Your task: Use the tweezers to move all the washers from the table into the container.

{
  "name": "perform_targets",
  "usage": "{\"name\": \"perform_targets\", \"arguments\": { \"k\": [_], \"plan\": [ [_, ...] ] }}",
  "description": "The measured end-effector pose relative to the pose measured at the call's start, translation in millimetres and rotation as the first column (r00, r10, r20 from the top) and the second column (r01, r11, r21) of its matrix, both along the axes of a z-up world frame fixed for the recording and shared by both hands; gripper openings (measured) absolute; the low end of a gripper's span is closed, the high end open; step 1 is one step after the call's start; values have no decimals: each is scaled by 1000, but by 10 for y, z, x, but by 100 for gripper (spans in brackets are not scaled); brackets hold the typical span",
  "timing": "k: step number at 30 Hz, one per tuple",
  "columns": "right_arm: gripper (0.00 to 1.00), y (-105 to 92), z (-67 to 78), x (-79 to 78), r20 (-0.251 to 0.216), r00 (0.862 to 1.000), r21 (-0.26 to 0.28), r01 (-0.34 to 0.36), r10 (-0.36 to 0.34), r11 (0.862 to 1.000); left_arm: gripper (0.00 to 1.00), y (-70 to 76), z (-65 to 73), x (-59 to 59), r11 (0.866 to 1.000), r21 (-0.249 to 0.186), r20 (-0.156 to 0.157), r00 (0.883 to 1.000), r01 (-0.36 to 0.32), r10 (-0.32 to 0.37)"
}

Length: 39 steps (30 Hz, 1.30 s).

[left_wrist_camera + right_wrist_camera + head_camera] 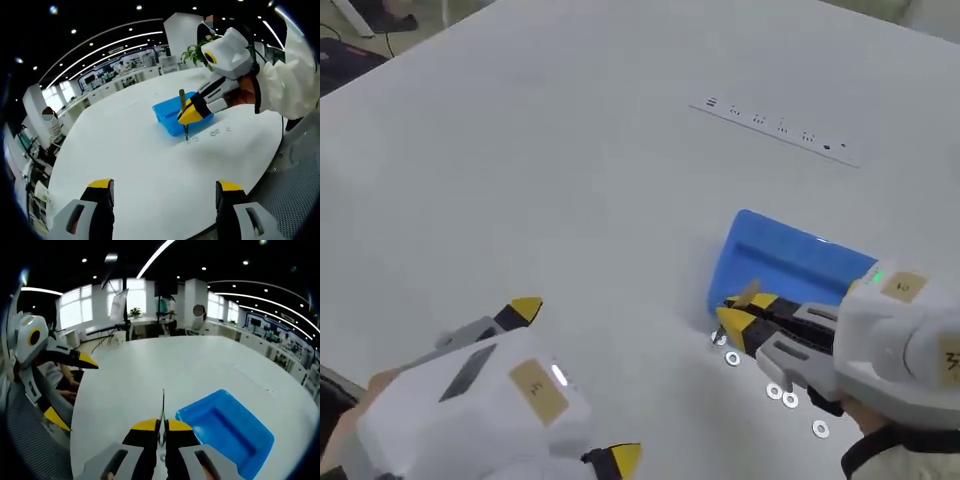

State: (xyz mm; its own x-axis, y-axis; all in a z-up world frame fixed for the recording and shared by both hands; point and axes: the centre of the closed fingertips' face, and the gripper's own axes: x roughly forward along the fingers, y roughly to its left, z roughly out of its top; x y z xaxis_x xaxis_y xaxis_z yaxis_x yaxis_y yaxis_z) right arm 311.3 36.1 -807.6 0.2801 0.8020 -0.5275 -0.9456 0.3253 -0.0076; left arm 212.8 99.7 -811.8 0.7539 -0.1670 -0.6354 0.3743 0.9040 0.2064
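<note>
- Left gripper was held wide and empty.
- Right gripper was clamped on tweezers, tips seemingly among washers beside the container; a steady pinch was advised.

The left gripper sits at the lower left of the head view, jaws spread wide (yellow tips well apart), with a hand behind it. At the lower right, the right gripper has its jaws pinched together on the tweezers.
</note>
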Motion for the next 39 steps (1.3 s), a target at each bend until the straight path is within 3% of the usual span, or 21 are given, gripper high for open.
{"name": "perform_targets", "arguments": {
  "k": [7,24,27,35,39],
  "plan": [
    [0,-34,172,-166,-5,1000,26,19,-19,999,87,-21,1,-7,1000,-25,-3,1000,1,-1],
    [0,-41,511,-454,9,998,74,57,-58,996,86,-76,62,-2,998,-49,27,999,26,-25],
    [0,-42,552,-472,23,998,73,60,-62,996,86,-85,71,0,998,-54,33,999,30,-29],
    [0,-54,622,-570,-7,999,53,43,-42,998,87,-128,64,-23,996,-61,30,998,58,-56],
    [0,-74,671,-591,-11,999,53,43,-42,998,87,-144,98,-22,994,-93,42,998,60,-56]
  ]
}}
